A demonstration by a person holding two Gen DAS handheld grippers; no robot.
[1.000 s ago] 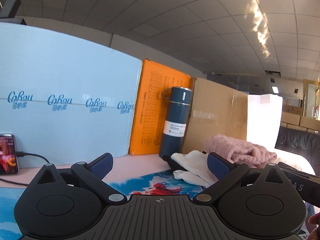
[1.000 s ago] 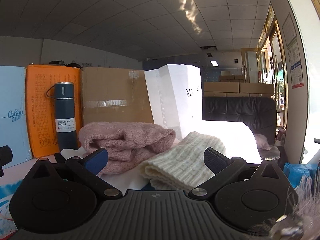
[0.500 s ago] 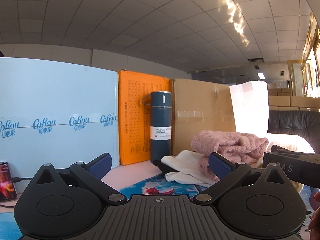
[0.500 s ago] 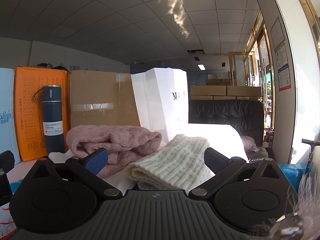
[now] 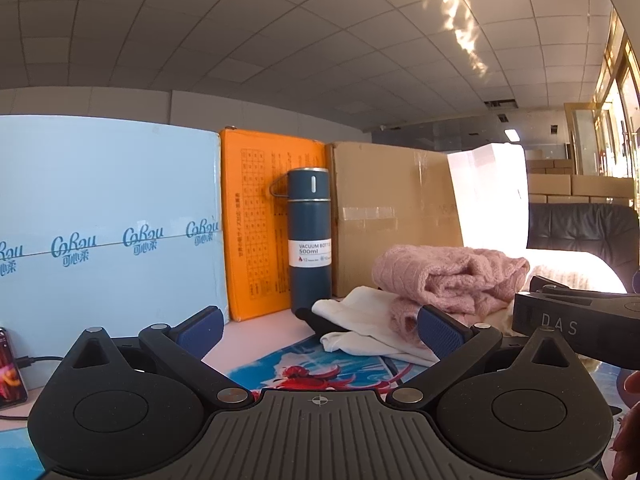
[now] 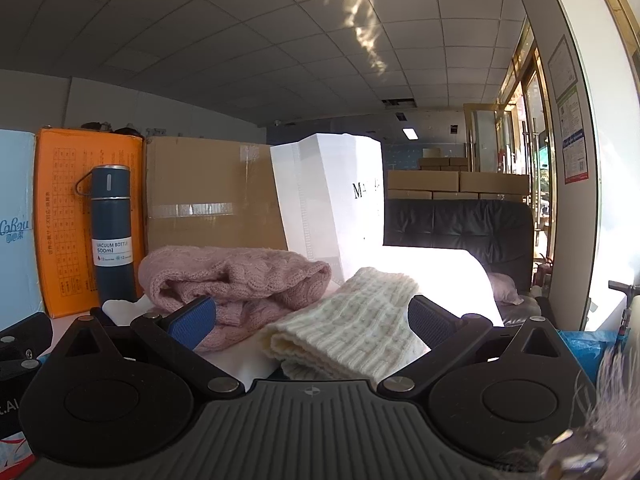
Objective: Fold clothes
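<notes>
A pink knitted sweater (image 5: 448, 276) lies bunched on the table, also in the right wrist view (image 6: 232, 276). A white garment (image 5: 368, 320) lies in front of it over a dark object. A cream knitted piece (image 6: 352, 332) lies folded to the sweater's right. My left gripper (image 5: 320, 328) is open and empty, short of the white garment. My right gripper (image 6: 312, 320) is open and empty, just in front of the cream piece and the sweater. The right gripper's body shows at the right edge of the left wrist view (image 5: 576, 324).
A dark blue vacuum bottle (image 5: 310, 236) stands at the back by an orange box (image 5: 256, 224), a light blue box (image 5: 108, 232) and a cardboard box (image 5: 396, 216). A white paper bag (image 6: 332, 204) and a black chair (image 6: 460, 224) are right. A phone (image 5: 10, 368) sits left.
Both views have swung and tilted a little; the boxes and bottle have shifted in the frames. The clothes have not moved. Both grippers stay open.
</notes>
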